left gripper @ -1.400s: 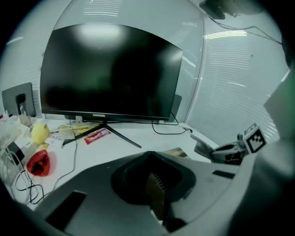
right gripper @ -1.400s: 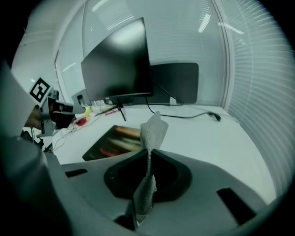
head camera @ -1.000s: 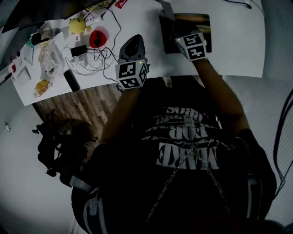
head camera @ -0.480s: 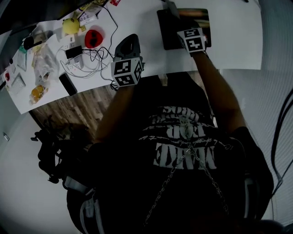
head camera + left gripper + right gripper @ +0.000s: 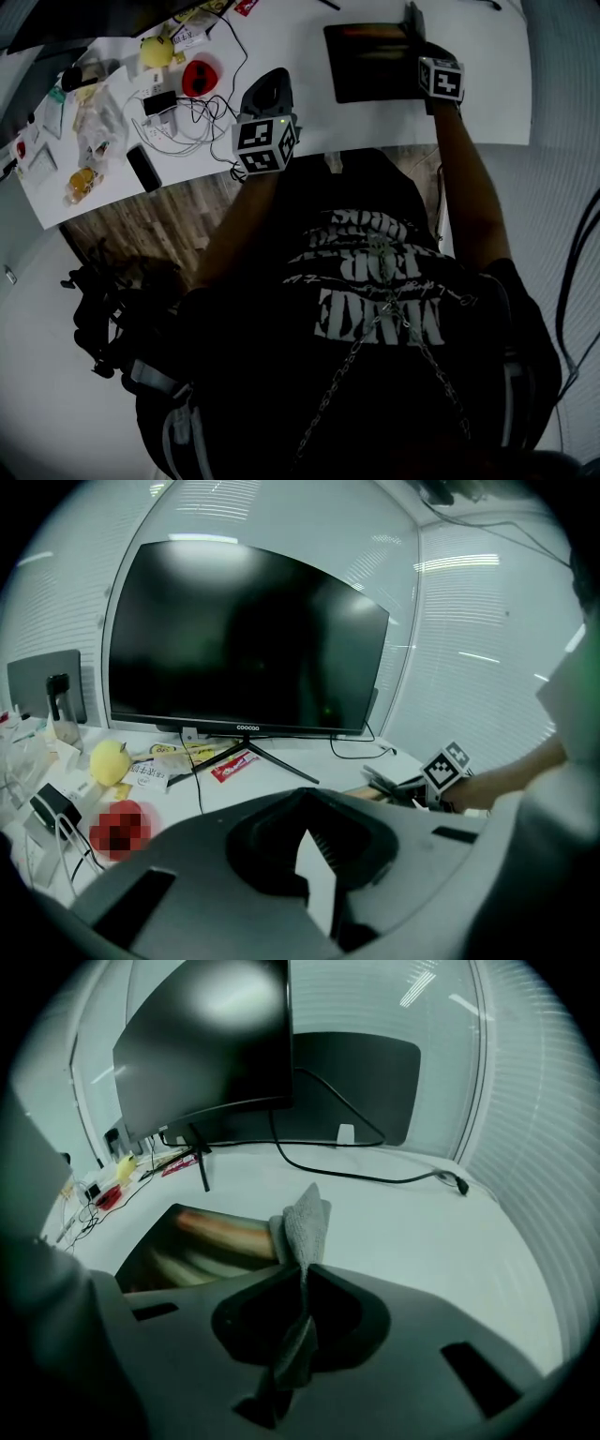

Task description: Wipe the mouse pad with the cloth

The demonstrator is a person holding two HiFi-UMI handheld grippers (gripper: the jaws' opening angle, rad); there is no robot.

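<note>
The right gripper point(image 5: 303, 1267) is clamping the grey cloth point(image 5: 304, 1219) tight between its jaws, the fabric bunching up past the tips and trailing back through them towards the handle. From above, that gripper point(image 5: 413, 22) is pointing down at the far right corner of the dark mouse pad point(image 5: 370, 62), which is lying flat on the white desk point(image 5: 492, 103) in front of the person. In the right gripper view the cloth's free end is hanging just at the right edge of the mouse pad point(image 5: 192, 1249), partly over the pad and partly over bare desk; I cannot tell whether it is touching the surface. The black monitor point(image 5: 210, 1042) is standing behind the pad. The left gripper point(image 5: 267, 91) is resting well apart from the pad, near the desk's front edge. Its jaws are meeting at the tips with nothing between them point(image 5: 302, 810).
</note>
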